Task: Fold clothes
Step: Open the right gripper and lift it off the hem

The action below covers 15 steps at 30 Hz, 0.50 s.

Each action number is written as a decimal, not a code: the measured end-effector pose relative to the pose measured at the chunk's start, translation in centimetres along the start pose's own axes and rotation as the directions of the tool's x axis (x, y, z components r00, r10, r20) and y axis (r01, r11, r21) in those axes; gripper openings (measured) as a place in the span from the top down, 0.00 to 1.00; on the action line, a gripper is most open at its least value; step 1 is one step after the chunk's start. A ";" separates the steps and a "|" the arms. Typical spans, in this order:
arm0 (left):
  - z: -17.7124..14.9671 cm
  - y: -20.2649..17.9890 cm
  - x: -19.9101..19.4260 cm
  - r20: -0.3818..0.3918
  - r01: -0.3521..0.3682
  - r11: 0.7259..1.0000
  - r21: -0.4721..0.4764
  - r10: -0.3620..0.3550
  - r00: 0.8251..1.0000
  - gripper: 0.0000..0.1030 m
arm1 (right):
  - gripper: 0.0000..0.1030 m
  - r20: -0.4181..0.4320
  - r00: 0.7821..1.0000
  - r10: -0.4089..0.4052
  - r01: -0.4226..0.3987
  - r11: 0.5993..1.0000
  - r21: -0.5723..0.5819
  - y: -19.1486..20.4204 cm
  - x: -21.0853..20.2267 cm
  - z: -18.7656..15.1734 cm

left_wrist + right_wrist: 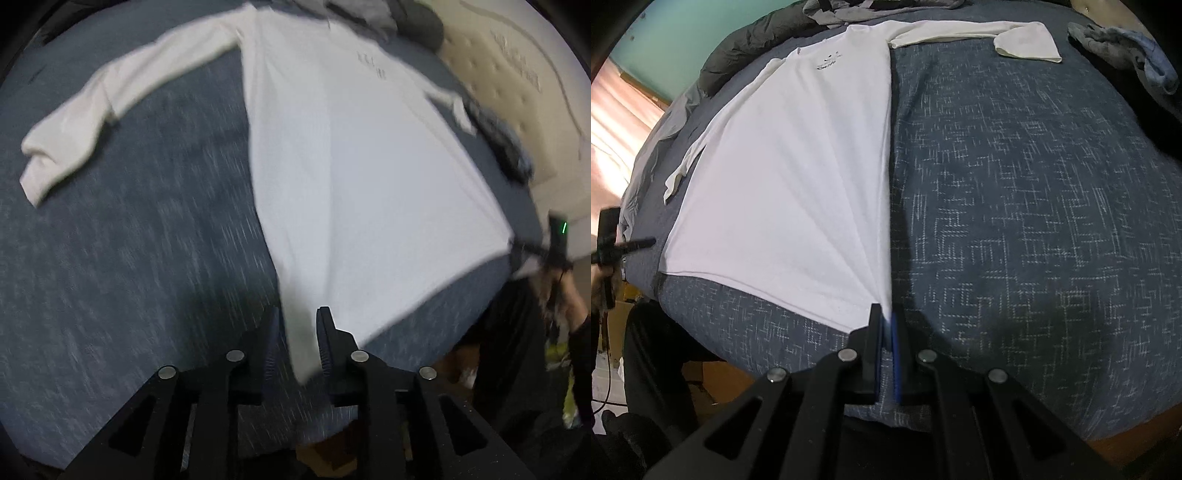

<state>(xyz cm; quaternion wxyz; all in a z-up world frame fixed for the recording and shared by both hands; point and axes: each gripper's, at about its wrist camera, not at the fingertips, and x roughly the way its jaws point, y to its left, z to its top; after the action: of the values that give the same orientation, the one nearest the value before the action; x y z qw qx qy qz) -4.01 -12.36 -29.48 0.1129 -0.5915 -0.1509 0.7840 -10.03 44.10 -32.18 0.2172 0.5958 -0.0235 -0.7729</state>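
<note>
My right gripper (pixel 885 325) pinches the hem corner of the white long-sleeved shirt (pixel 798 177), spread lengthwise on the bed (pixel 1034 221) away from me; my left gripper (pixel 297 332), jaws slightly parted, straddles the opposite corner.

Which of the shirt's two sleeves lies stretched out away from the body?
The sleeve on the right-gripper side, spread across the blue cover. The other sleeve lies tucked along the shirt's side.

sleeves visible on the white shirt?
2. One sleeve stretched out flat across the bedspread; the other sleeve lies along the shirt body near the bed edge.
</note>
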 end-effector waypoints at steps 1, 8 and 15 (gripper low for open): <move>0.8 0.5 0.0 0.008 -0.009 1.000 -0.010 0.009 1.000 0.76 | 0.96 -0.003 1.000 -0.002 0.002 1.000 -0.004 0.0 0.1 0.1; 9.2 1.7 1.2 0.124 -0.062 0.994 -0.090 0.073 0.990 0.76 | 0.95 -0.015 1.000 0.028 -0.028 1.000 -0.014 0.6 0.3 0.8; 15.4 4.1 3.2 0.187 -0.062 0.988 -0.138 0.088 0.978 0.76 | 0.69 0.084 0.996 0.039 -0.042 0.999 0.035 -0.1 -2.9 2.5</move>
<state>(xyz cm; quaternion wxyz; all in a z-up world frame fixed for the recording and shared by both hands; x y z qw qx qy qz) -19.65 -16.61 -29.94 0.0287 -0.5241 -0.1900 0.8297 -11.79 44.65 -28.84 0.2207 0.5661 -0.0588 -0.7920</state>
